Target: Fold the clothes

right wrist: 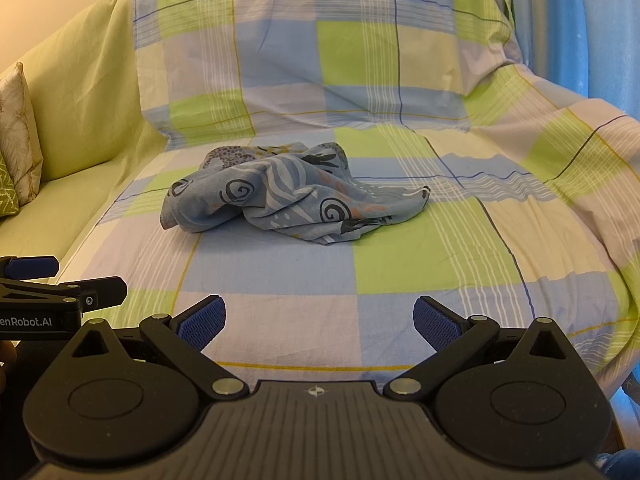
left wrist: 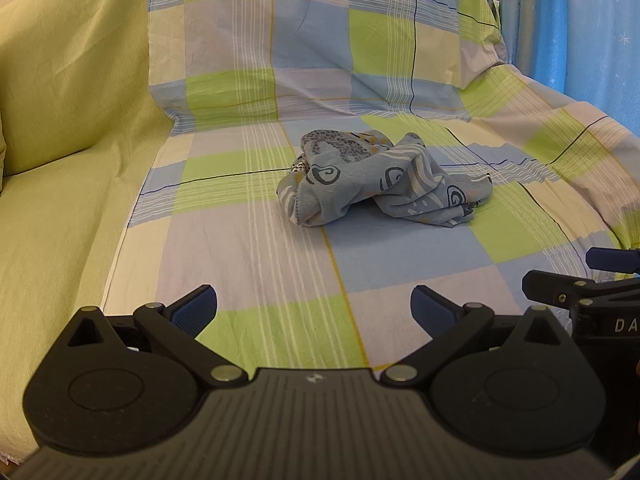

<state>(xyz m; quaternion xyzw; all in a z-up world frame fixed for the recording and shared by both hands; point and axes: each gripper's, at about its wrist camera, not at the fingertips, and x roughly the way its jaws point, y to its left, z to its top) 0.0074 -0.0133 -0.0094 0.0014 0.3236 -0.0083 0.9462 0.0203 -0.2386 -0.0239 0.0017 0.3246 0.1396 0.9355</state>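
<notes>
The crumpled blue-grey cotton garment with dark spiral and leaf prints [right wrist: 296, 194] lies in a loose heap in the middle of the seat, on the checked sheet of green, blue and lilac squares [right wrist: 400, 264] that drapes over the seat and up the backrest. Nothing about the garment is flat or squared; its edges are tucked under and I cannot tell what kind of clothing it is or where its corners lie. By my judgement the folding has not begun: the whole job is left, starting with spreading the heap out flat.

My left gripper [left wrist: 314, 306] hangs low at the front of the seat, well apart from the garment, its blue-padded fingers spread wide with nothing between them. My right gripper [right wrist: 319, 316] is level with it and just beside it, likewise spread and empty.

Beyond the sheet, a plain yellow-green cover [left wrist: 60, 184] runs along the left side, and two patterned cushions [right wrist: 16, 140] stand at the far left.

In the right wrist view, white lettering on the side of my left gripper reads "enRobot.AI", cut off at the frame edge; in the left wrist view, my right gripper shows "DA".
</notes>
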